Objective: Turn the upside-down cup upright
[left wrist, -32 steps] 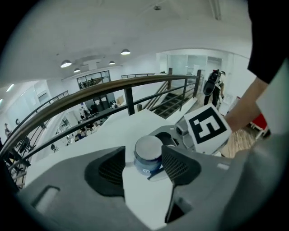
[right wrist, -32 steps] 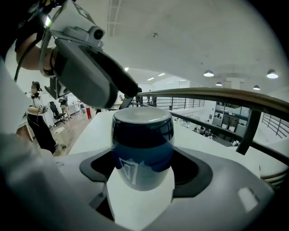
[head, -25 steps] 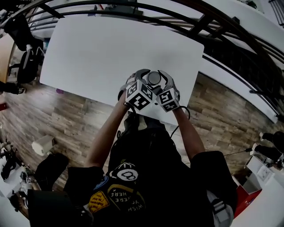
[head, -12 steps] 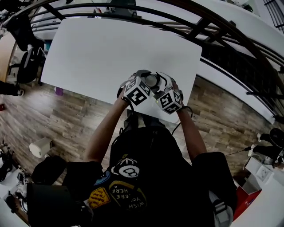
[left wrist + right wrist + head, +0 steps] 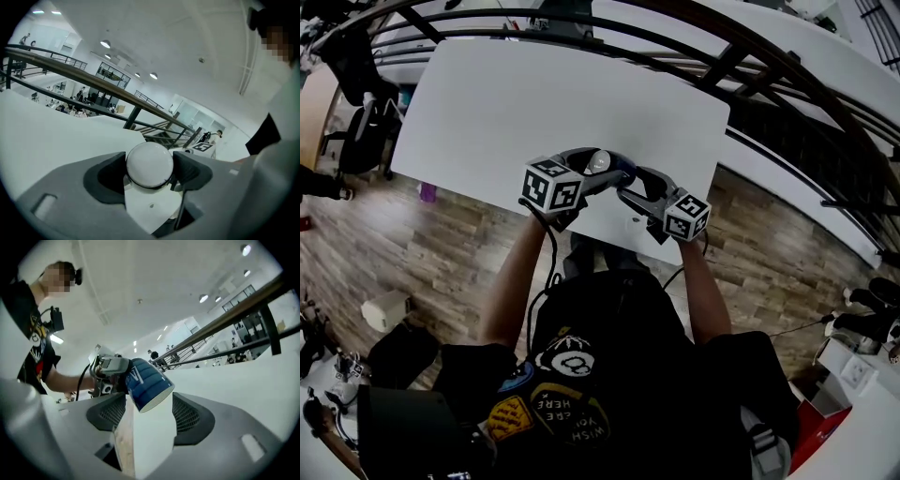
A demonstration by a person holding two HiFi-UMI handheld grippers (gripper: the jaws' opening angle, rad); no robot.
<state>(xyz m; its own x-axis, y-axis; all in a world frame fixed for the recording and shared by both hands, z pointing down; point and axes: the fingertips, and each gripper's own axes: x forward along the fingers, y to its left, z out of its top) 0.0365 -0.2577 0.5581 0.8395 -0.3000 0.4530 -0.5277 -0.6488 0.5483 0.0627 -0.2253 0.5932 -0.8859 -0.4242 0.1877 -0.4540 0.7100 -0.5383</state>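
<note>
A blue cup (image 5: pixel 600 160) with a white end hangs tilted on its side above the near edge of the white table (image 5: pixel 506 103). My left gripper (image 5: pixel 598 169) is shut on it. In the left gripper view the cup's round white end (image 5: pixel 150 164) fills the gap between the pads. My right gripper (image 5: pixel 626 190) stands just right of the cup, jaws closing. In the right gripper view the cup (image 5: pixel 145 378) floats at the tips of the right gripper (image 5: pixel 149 408), and its pads do not visibly press on it. Behind it is the left gripper (image 5: pixel 110 369).
The table's near edge runs right under both grippers, with wood floor (image 5: pixel 450 253) below it. A dark railing (image 5: pixel 750 84) curves past the table's far and right sides. A black chair (image 5: pixel 356 131) stands off the left end.
Both grippers rose and rolled. The left cube swung left, the right cube drew back to the right. The cup tipped from base-up to lying sideways in the left gripper.
</note>
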